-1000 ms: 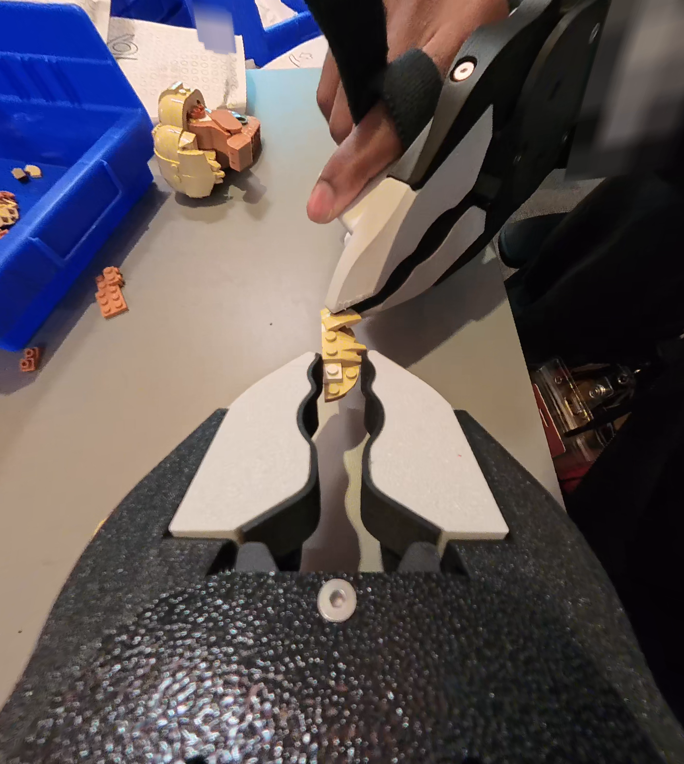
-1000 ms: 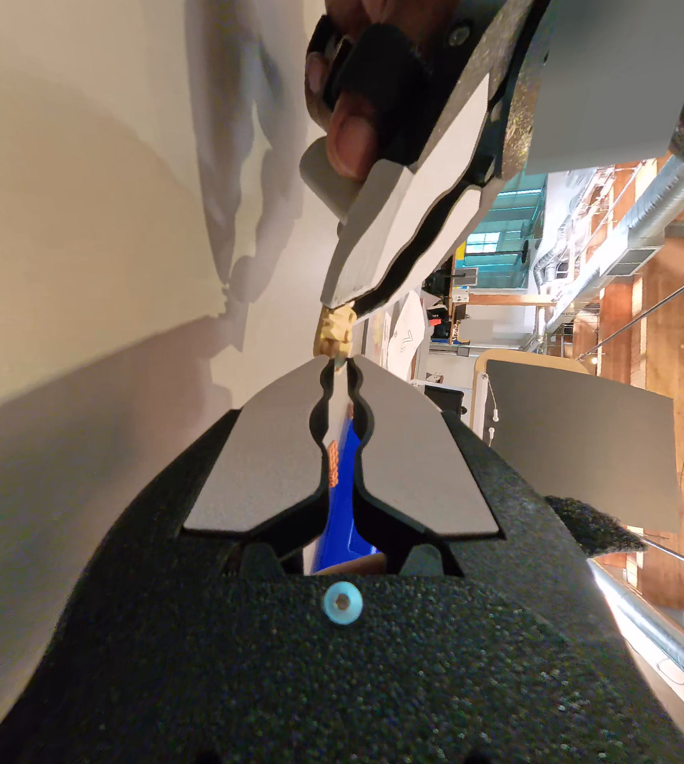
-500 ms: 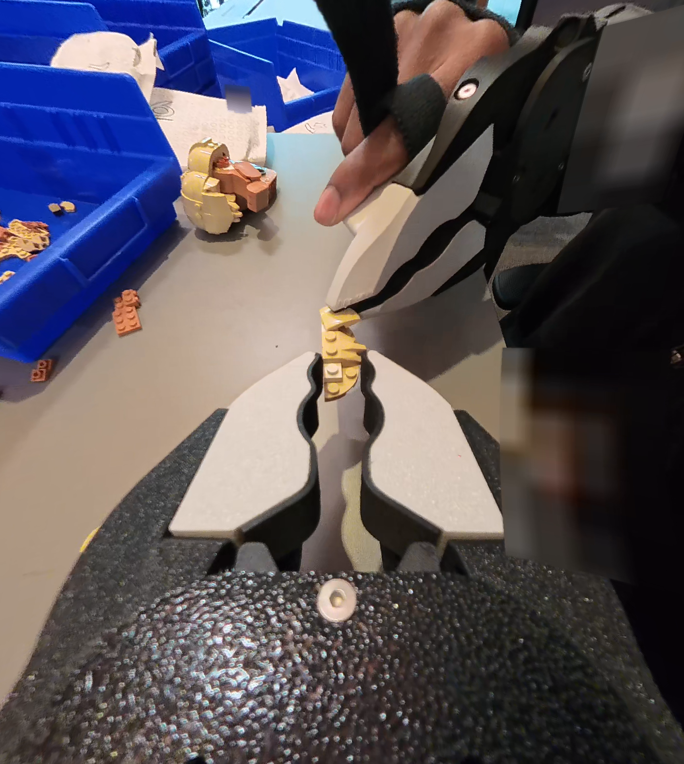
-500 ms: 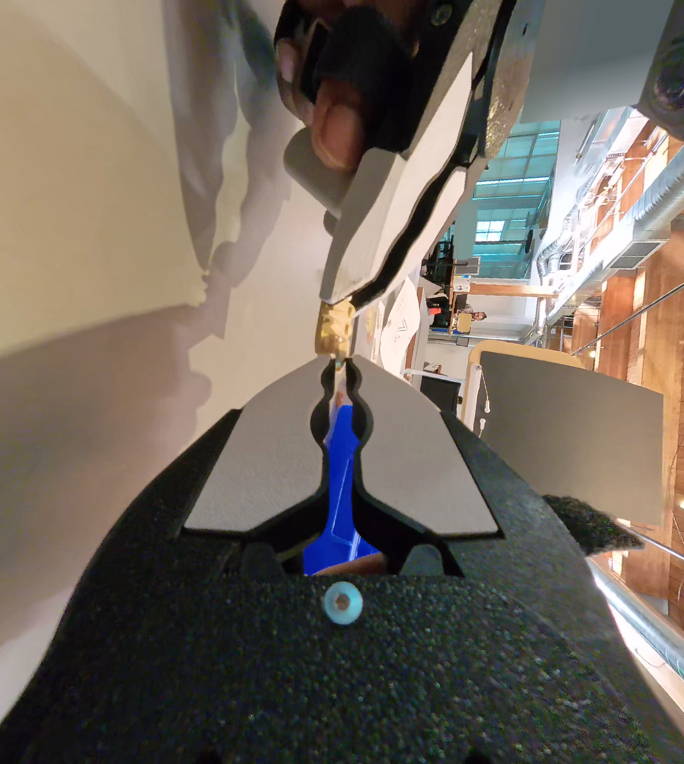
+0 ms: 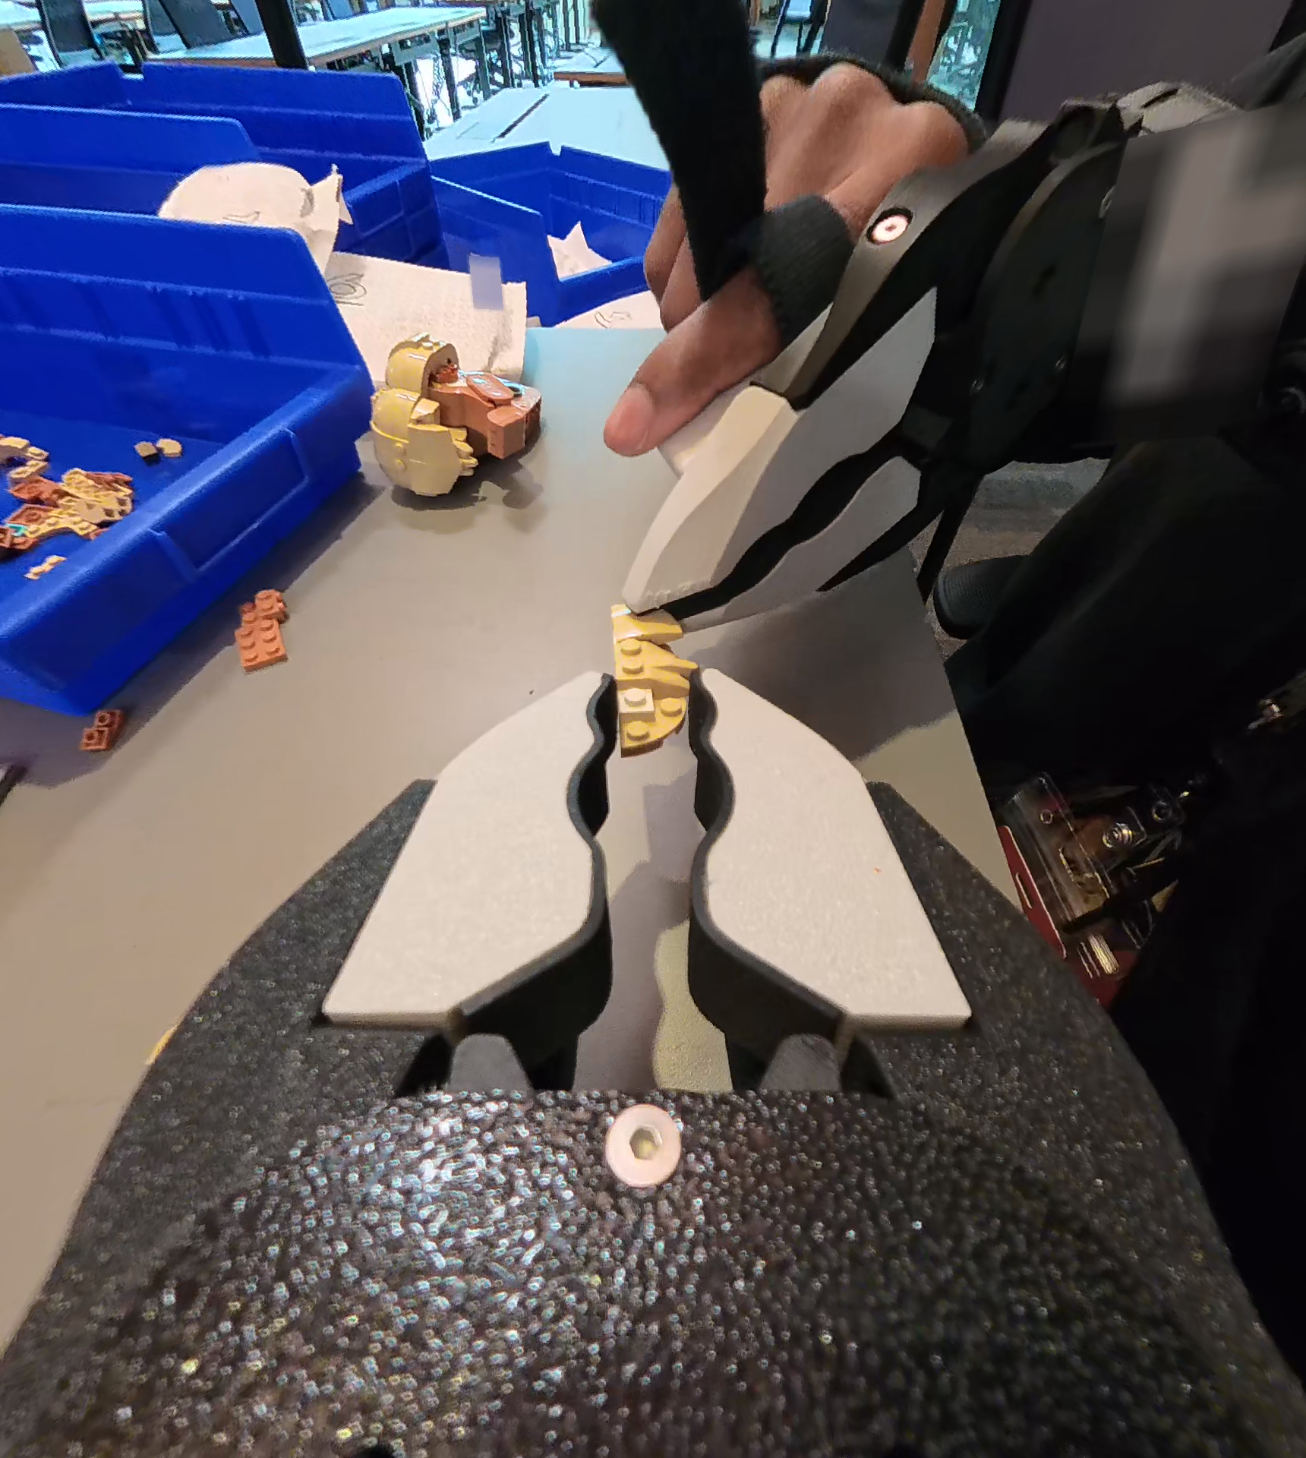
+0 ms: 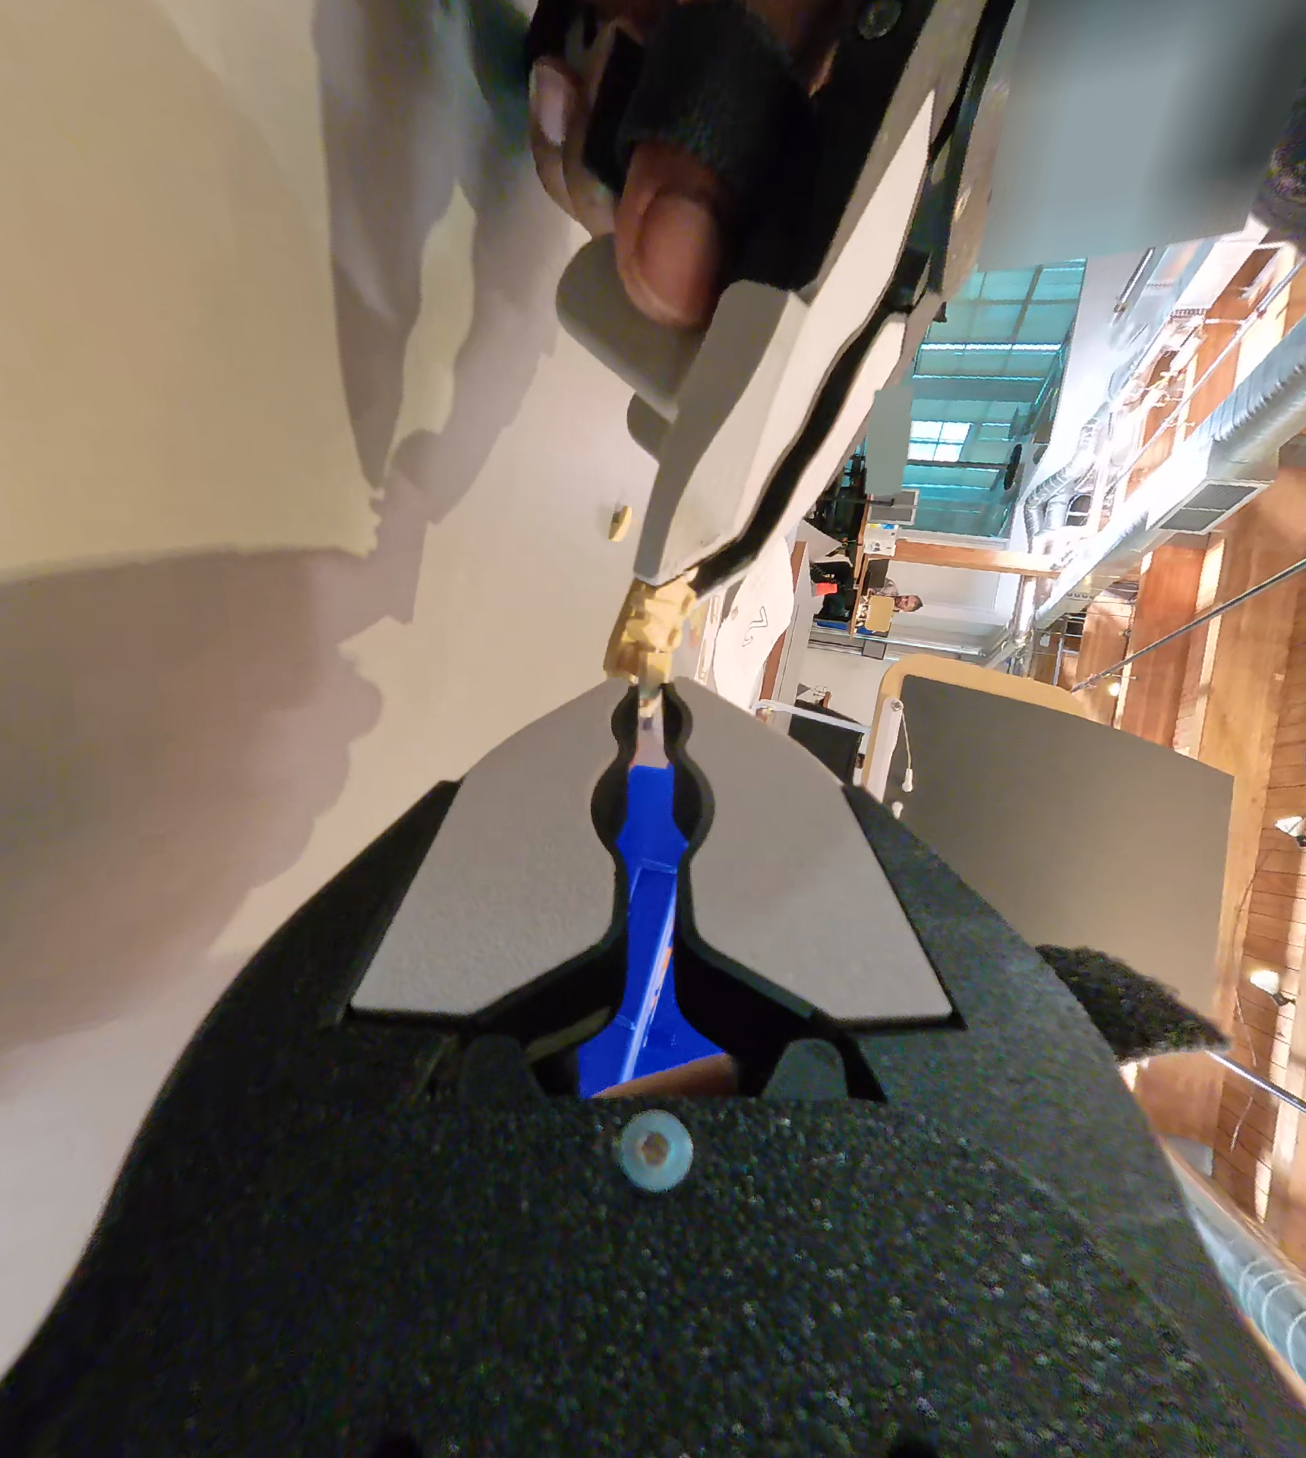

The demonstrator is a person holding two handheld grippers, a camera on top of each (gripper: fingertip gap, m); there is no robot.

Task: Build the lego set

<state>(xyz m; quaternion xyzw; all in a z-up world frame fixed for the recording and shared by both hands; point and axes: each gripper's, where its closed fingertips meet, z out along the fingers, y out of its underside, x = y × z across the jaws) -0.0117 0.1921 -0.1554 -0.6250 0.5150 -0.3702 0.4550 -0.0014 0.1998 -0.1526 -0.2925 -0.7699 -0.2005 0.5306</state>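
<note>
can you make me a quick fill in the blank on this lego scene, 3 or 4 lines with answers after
1. The tan lego assembly is gripped by ____ grippers at once.
2. The loose bricks lie inside a ____ bin.
3. The half-built tan and brown model stands on the ____.
4. The orange-brown plate lies ____ the bin.

Missing words: two; blue; table; outside

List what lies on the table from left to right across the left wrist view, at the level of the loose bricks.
Blue bin → small brown brick → brown plate → half-built tan and brown model → tan piece held between both claws.
</note>
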